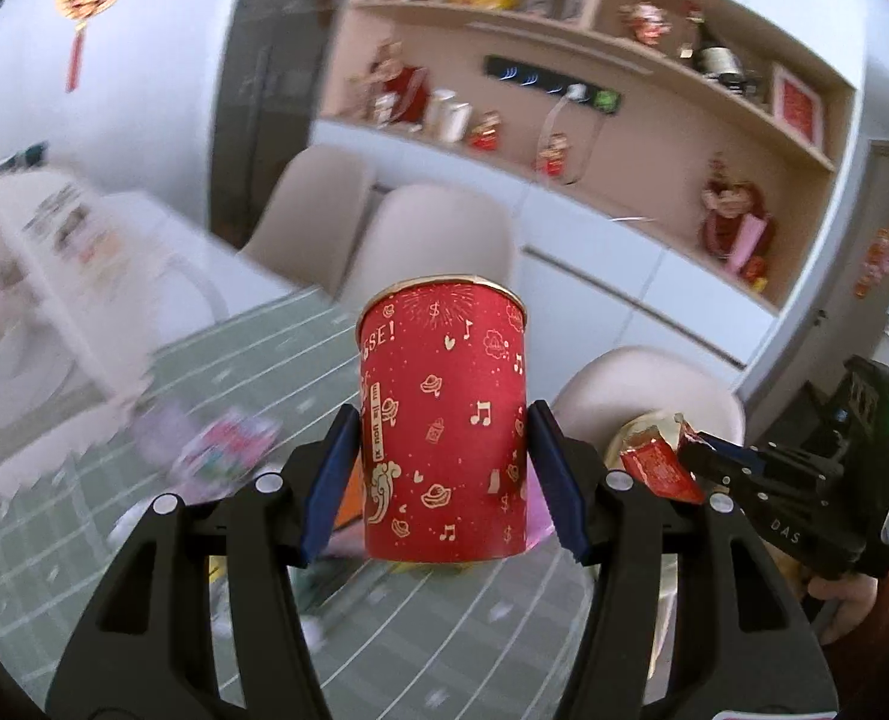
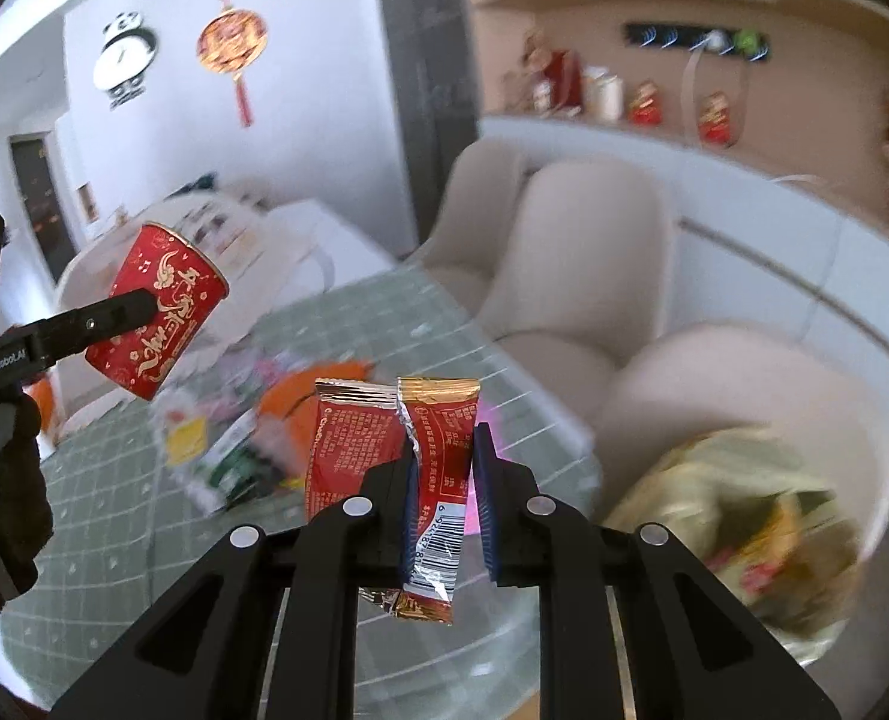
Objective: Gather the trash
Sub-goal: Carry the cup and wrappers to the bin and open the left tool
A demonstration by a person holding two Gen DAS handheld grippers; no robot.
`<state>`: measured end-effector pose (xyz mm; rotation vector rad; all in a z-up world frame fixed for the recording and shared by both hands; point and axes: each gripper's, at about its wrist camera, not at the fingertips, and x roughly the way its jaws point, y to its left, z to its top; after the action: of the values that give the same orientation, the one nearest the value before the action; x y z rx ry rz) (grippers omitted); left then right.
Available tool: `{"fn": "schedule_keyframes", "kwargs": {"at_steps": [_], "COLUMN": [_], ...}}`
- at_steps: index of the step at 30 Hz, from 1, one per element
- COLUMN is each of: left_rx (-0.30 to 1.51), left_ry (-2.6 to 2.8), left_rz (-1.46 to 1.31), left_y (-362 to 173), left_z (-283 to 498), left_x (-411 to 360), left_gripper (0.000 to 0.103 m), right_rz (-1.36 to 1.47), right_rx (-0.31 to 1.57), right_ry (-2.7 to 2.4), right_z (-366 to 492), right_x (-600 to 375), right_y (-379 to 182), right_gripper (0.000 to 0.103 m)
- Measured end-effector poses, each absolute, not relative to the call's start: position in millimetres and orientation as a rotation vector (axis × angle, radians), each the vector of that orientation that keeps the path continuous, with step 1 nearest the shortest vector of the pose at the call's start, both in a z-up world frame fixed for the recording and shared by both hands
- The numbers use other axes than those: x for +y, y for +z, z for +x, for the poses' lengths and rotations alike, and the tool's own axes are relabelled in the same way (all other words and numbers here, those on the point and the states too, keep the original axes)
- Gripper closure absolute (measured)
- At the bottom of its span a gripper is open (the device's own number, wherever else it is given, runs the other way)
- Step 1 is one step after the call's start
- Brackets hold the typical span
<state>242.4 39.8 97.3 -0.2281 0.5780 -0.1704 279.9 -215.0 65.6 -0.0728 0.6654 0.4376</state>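
My left gripper (image 1: 444, 480) is shut on a red paper cup (image 1: 444, 408) with gold print, a blue pad on each side of it. The cup hangs upright above the table. The right wrist view shows the same cup (image 2: 168, 276) tilted at the far left, with the left gripper (image 2: 138, 306) on it. My right gripper (image 2: 447, 438) is shut on a torn red foil snack wrapper (image 2: 444, 414), held in the air above the table. In the left wrist view that wrapper (image 1: 654, 468) and the right gripper (image 1: 693, 450) are at the right, with a hand below them.
A green checked tablecloth (image 2: 114, 510) bears blurred litter (image 2: 234, 456), among it packets and something orange. Beige chairs (image 2: 564, 252) stand beyond the table. A pale container with wrappers (image 2: 744, 510) is at the right. A white bag (image 2: 276, 240) stands at the back left.
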Motion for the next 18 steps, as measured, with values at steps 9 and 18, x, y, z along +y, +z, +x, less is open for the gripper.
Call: {"fn": "schedule_keyframes", "kwargs": {"at_steps": [9,18], "left_rx": [0.589,0.705], "left_ry": [-0.449,-0.613], "left_rz": [-0.195,-0.164], "left_y": [98,67], "left_z": [305,345], "left_x": [-83,-166], "left_gripper": [0.049,0.049], "right_rz": [-0.034,0.042], "right_rx": [0.631,0.651], "right_ry": [0.153,-0.017], "right_z": [294,305], "right_x": [-337,-416], "right_y": [90,73], "right_gripper": [0.086,0.086]}}
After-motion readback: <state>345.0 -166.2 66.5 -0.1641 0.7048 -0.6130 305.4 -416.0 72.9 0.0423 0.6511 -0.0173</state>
